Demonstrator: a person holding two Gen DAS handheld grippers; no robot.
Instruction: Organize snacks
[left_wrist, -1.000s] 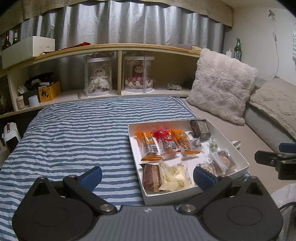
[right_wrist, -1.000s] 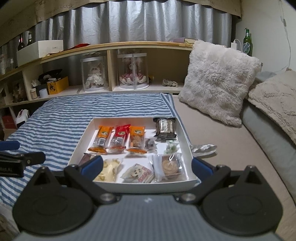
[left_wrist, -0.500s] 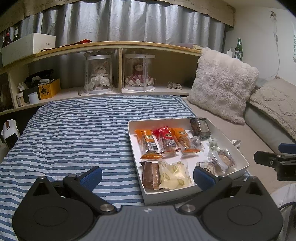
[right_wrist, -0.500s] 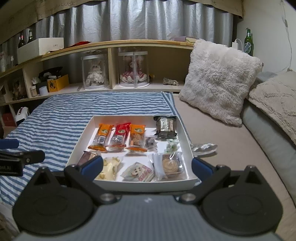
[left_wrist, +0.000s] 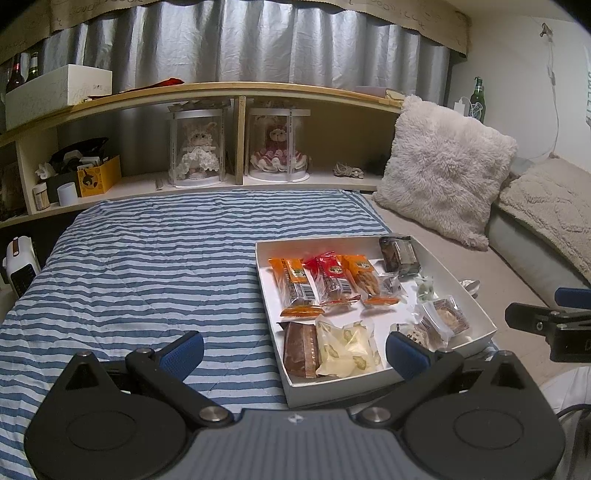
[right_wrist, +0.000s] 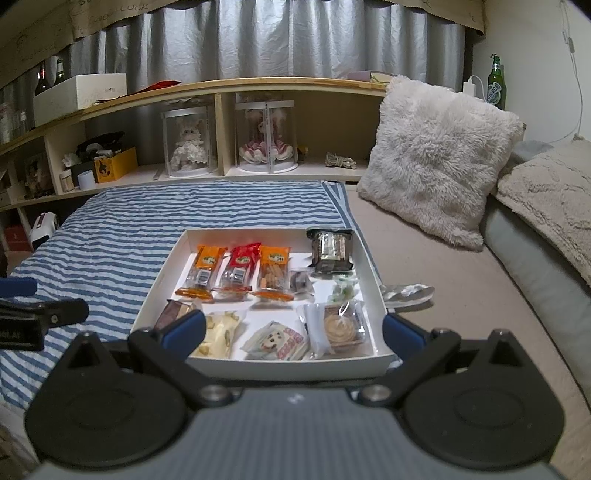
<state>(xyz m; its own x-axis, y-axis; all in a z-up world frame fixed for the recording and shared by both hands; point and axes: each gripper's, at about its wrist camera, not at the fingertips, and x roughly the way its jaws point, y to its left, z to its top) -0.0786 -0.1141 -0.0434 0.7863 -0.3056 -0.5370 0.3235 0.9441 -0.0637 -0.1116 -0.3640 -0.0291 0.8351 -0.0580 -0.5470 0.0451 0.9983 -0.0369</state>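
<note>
Right gripper (right_wrist: 293, 328) spread wide, empty, at near edge of white tray (right_wrist: 173, 258); left gripper (left_wrist: 295, 350) likewise apart, empty. Snacks mostly inside tray; crumpled silver wrapper (right_wrist: 406, 291) on bed beside tray's right wall. We judge: approach low, pinch wrapper mid-body, lift clear of wall.

Faint handwritten lettering that appears to end in "LUCK" runs along the beige fabric valance (right_wrist: 110, 14) above the grey curtains. The white cardboard box (right_wrist: 79, 96) on the top wooden shelf carries small grey print too small to make out. Barcodes show on the orange snack packet (right_wrist: 202, 271) and the red snack packet (right_wrist: 238, 269) lying in the white tray (right_wrist: 295, 363), while the labels on the green glass bottle (right_wrist: 496, 83) and on the left gripper's black body (right_wrist: 18, 334) are too blurred to read with confidence.
</note>
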